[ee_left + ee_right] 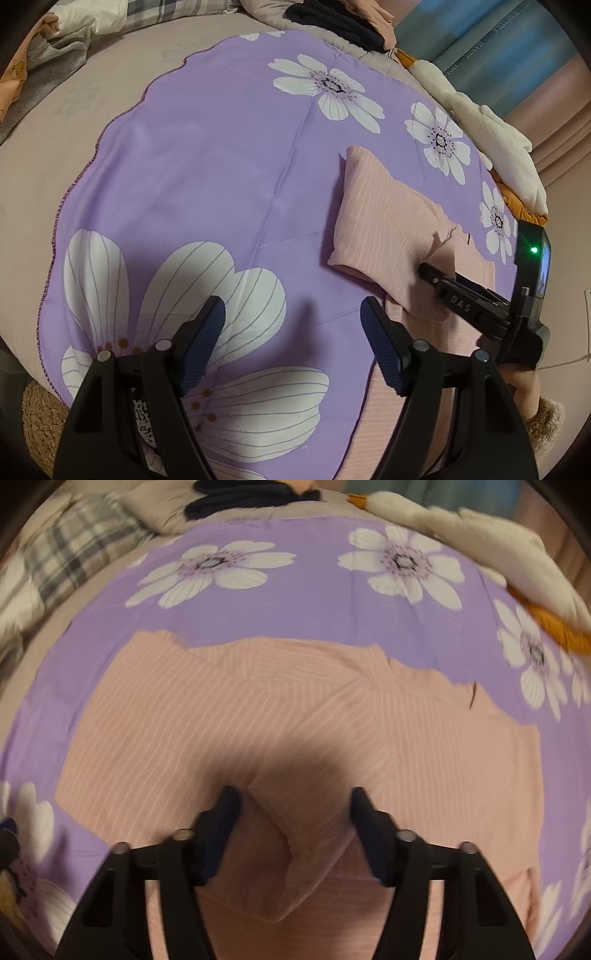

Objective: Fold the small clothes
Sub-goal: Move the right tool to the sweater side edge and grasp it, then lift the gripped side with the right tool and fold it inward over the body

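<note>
The pink striped garment [229, 716] lies partly folded on a purple flowered cloth [207, 173] spread over the bed [110, 85]. In the right wrist view a folded flap of it, with a stitched hem, sits directly between the right gripper's [295, 812] fingers [225, 819]. The blue pads stand on either side of that flap with a gap visible on each side, so the fingers are released and press on nothing. The rest of the garment spreads ahead of the fingertips and out to both sides of them.

The left gripper [293, 321] hangs over the purple cloth with its fingers [210, 325] spread wide and nothing between them, only a large white printed flower below. The garment lies to the right of these fingers, its nearest edge just beyond the right fingertip. From this view the right gripper reaches in from the right, its tip down on the pink fabric, a green light on its body, and a hand [524, 391] with a fuzzy brown cuff behind it.

Ahead of both grippers, past the cloth's far edge, lie a dark garment [243, 498] and a white plush toy [480, 542] with orange parts.
</note>
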Motion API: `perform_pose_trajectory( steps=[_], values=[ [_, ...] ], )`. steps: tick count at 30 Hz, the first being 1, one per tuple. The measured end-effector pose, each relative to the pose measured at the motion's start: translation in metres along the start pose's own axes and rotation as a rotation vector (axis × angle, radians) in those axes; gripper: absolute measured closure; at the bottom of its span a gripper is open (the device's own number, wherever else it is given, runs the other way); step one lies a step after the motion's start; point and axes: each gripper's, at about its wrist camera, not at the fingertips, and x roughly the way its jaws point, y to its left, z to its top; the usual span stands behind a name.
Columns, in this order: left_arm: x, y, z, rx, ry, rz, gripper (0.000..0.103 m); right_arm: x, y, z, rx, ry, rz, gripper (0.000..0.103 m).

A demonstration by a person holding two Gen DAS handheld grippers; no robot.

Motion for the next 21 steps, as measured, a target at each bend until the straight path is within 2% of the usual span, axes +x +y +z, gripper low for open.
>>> perform_pose_trajectory(
  steps=[2,4,6,13,21],
  values=[
    [0.003,0.000,0.000,-0.005,0.010,0.002,0.028,-0.002,-0.004,-0.002,0.016,-0.008,0.003,0.066],
    [0.003,-0.001,-0.001,-0.001,0.014,0.000,0.028,-0.006,-0.011,-0.003,0.030,-0.012,-0.011,0.088],
    [0.002,-0.002,-0.002,0.004,0.011,-0.009,0.028,-0.014,-0.016,-0.003,0.048,-0.029,0.000,0.088],
    [0.000,0.000,-0.002,-0.006,0.012,-0.012,0.028,-0.066,-0.034,0.005,0.113,-0.169,0.081,0.089],
    [-0.004,-0.003,-0.003,-0.003,0.008,-0.018,0.028,-0.118,-0.059,0.031,0.137,-0.331,0.085,0.089]
  ],
)
